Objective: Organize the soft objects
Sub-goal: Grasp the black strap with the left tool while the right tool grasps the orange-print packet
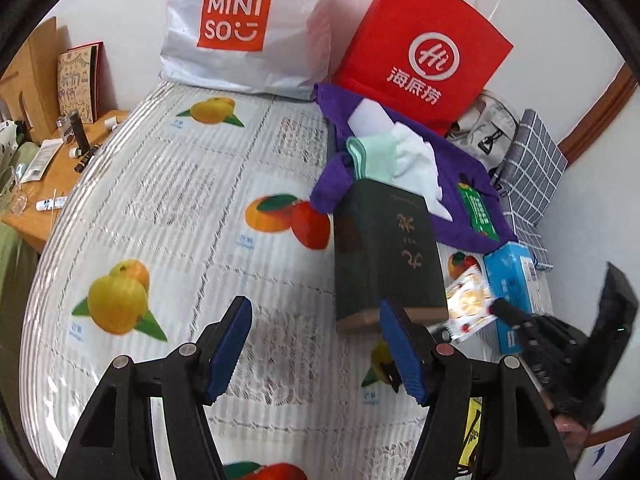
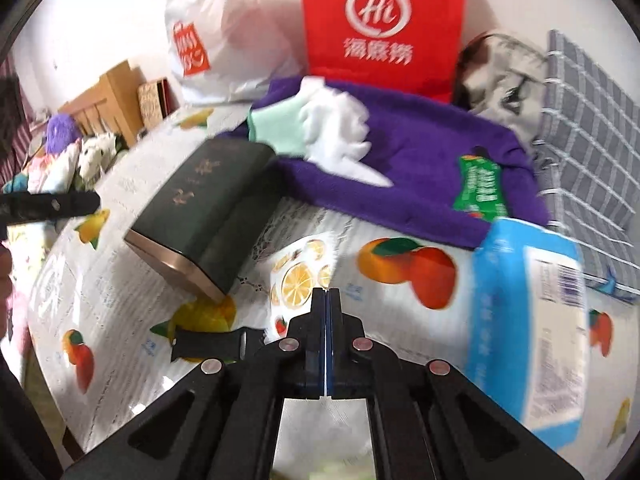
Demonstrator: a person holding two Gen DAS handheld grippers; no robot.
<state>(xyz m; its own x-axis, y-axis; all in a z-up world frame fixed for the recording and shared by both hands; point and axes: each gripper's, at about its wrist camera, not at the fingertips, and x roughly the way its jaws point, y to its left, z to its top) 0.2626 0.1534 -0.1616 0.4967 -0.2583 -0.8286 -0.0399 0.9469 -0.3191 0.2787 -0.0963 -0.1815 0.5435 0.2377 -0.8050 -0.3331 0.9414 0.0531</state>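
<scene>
The right gripper is closed on a lemon-printed packet beside the dark green box. The left gripper hangs wide open and empty over the fruit-print tablecloth.

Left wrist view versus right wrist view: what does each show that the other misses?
Left wrist only: the wooden desk with small bottles, and the left gripper, jaws open. Right wrist only: plush toys at far left. The right gripper is shut on the lemon-print packet. Both show the dark green box, purple towel and red bag.
</scene>
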